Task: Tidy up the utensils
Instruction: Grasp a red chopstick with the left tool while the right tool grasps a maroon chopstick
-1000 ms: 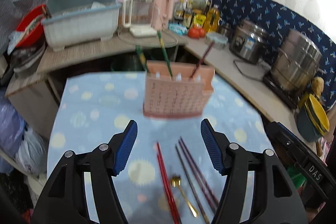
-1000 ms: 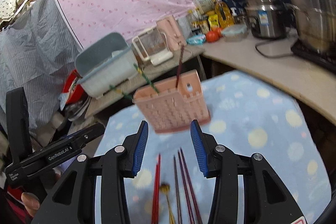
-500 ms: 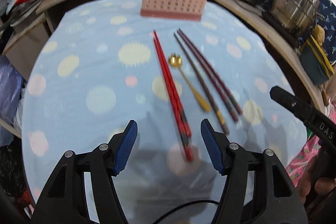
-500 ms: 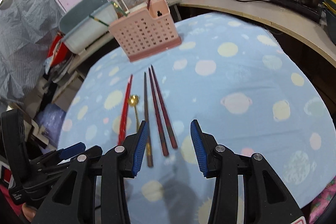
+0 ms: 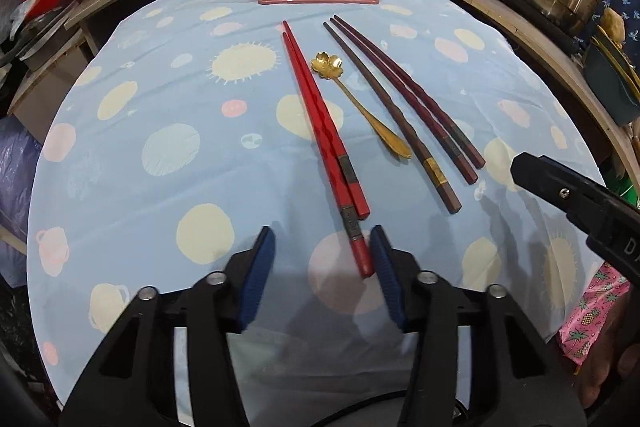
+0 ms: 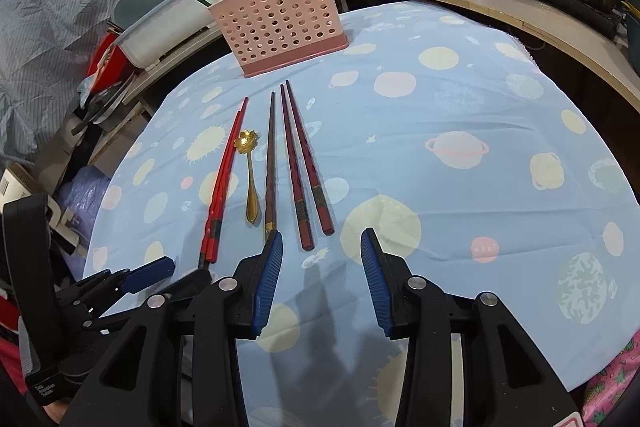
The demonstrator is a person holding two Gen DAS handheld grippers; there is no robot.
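Our left tongs [image 5: 322, 259] are closing, still unclenched, around two glossy red chopsticks [image 5: 320, 123]; probably we're snagging just one, while right tongs [image 6: 321, 259] are narrowing on nothing.

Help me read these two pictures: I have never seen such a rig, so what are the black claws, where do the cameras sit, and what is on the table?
There is no robot here. A person holds a two-finger gripper in each hand, and a wide-angle camera on each looks forward along its fingers. One picture comes from the left gripper, the other from the right gripper.

On the blue spotted tablecloth lie a pair of red chopsticks, a gold spoon, one brown chopstick and a dark red pair. Behind them stands a pink perforated holder that already holds some chopsticks.

Nothing is held yet. The left gripper's jaws are closing around the red chopsticks' near end; the right gripper's jaws are closing too, just short of the dark red pair.
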